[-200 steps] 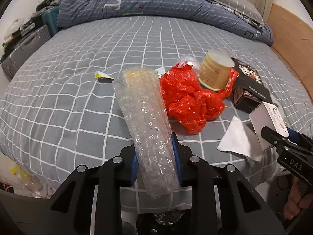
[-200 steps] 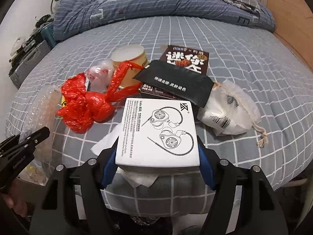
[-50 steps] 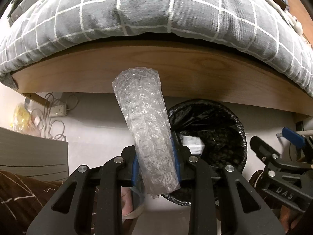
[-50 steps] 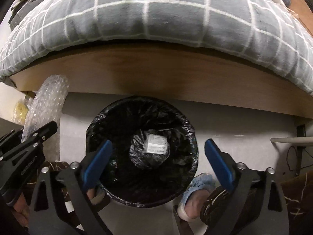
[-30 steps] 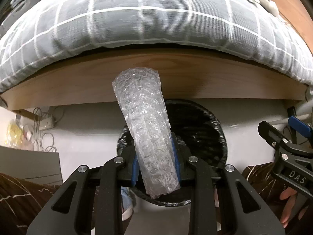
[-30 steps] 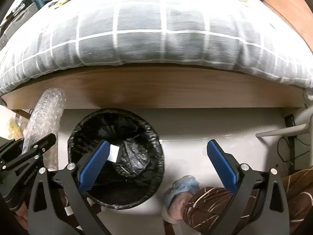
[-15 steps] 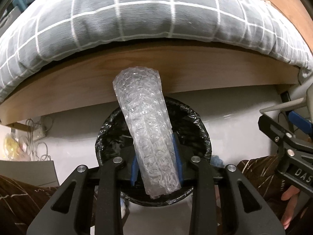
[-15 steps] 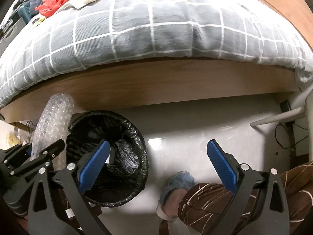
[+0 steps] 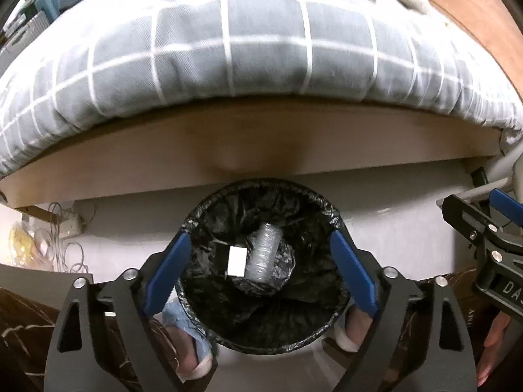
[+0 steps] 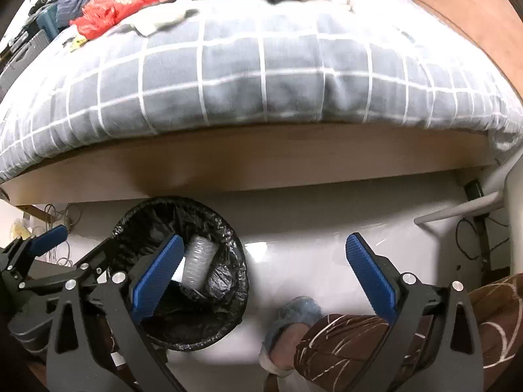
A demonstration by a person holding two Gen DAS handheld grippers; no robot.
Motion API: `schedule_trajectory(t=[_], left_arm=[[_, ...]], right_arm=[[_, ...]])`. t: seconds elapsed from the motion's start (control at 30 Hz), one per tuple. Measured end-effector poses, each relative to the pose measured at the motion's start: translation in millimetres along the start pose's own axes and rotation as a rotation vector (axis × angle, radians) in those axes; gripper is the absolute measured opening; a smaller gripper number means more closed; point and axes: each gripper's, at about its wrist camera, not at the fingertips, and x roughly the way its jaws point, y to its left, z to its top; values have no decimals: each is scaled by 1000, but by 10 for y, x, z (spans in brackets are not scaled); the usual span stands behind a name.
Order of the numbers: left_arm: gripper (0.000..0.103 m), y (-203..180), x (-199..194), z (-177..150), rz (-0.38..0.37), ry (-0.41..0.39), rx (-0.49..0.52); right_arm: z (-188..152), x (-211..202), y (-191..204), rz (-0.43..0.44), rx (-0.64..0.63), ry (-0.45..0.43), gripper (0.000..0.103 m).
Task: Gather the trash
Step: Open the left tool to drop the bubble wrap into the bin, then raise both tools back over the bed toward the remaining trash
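Observation:
A round bin with a black liner [image 9: 261, 333] stands on the floor in front of the bed. Inside lie a bubble-wrap roll [image 9: 265, 256] and a white box [image 9: 237, 260]. My left gripper [image 9: 260, 274] is open and empty right above the bin's mouth. My right gripper [image 10: 261, 277] is open and empty over the bare floor to the right of the bin [image 10: 209, 323]; the bubble-wrap roll [image 10: 198, 263] shows there too. A red plastic bag [image 10: 108, 11] and a crumpled tissue [image 10: 157, 21] lie on the bed [image 10: 261, 72].
The wooden bed frame [image 9: 261, 150] runs just behind the bin. The person's slippered feet [image 10: 291, 333] and brown-trousered legs stand beside the bin. Cables and a socket strip [image 9: 65, 228] lie at the left, a white stand leg [image 10: 457, 212] at the right.
My left gripper opened and the bubble-wrap roll fell into the bin. My right gripper drifted to the right, away from the bin, and tilted up toward the bed.

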Motion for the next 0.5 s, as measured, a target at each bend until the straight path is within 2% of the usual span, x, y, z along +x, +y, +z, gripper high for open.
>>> schedule_trajectory(t=[0.13,0.5], left_arm=[[97,73,-301,74,1,-50,-4],[97,382,-1034,468,9,-182,-42]], right_arm=[[138,-260,-14,7,4,-63,96],[652,-1033,-151,8,38,-220,96]])
